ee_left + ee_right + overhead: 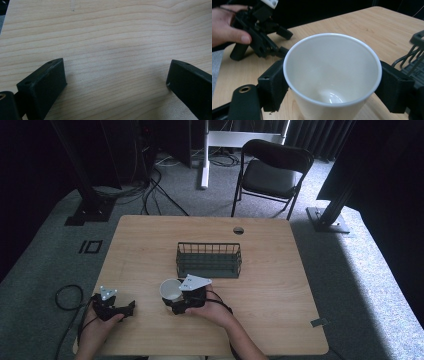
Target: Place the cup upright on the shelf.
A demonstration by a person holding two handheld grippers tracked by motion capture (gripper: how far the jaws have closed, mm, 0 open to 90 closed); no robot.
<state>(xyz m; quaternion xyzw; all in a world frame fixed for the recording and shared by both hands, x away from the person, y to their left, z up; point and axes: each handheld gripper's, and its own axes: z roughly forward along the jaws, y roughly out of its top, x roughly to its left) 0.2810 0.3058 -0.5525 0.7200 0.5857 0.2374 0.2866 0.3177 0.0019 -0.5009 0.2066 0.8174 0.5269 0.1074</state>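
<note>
- Grey carpet is seen around a light wooden table in the high view; a black folding chair stands beyond the table at 12 o'clock, and cables lie on the floor at 11 o'clock.
- Near the middle of the table a dark wire basket is placed. A white paper cup stands upright just at 7 o'clock of the basket, apart from it.
- The cup is gripped by the right gripper, which is held at 5 o'clock of it. The left gripper is held at the near left edge, at 9 o'clock of the cup and well apart.
- From the left gripper view, the left gripper is seen with its jaws spread wide over bare wood.
- From the right gripper view, the cup is seen between the jaws of the right gripper, one jaw pressed on each side of its wall. The cup is empty inside. The left gripper is seen at 10 o'clock, and the basket at 3 o'clock.
</note>
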